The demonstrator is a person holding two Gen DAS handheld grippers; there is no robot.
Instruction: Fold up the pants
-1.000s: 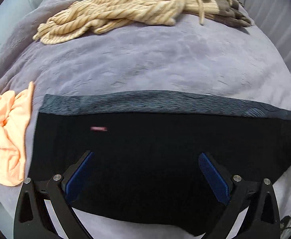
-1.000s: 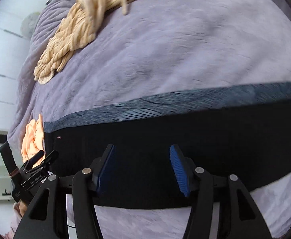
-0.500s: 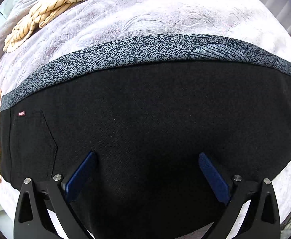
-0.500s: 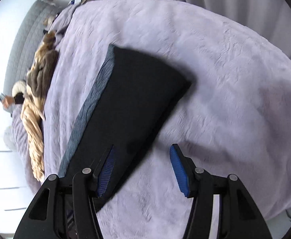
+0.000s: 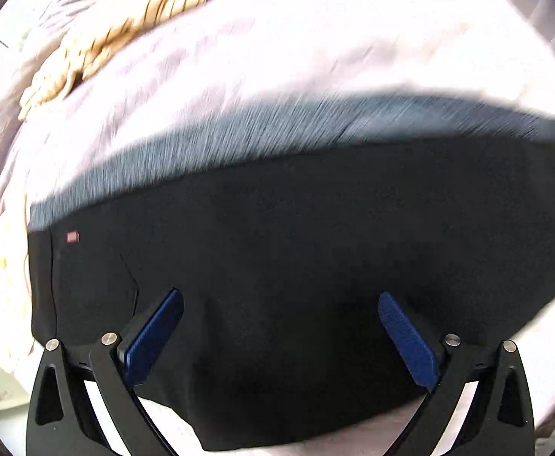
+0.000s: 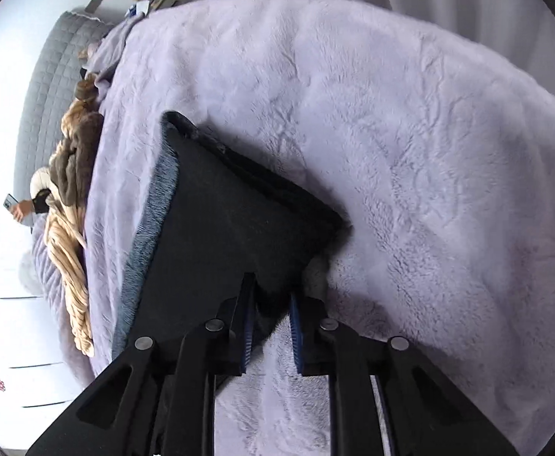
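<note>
Black pants [image 5: 296,266] lie flat on the lilac bed blanket [image 6: 410,133]; the right hand-held gripper [image 6: 271,326] pinches their corner, while the left hand-held gripper [image 5: 281,326] hovers wide; lift evenly, keep edges aligned

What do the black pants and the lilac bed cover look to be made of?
Black pants: matte woven cloth, probably cotton-like, holding flat folded edges; the grey band looks textured, maybe knit. Bed cover: plush fleece or faux fur, with soft, crushed pile.
</note>
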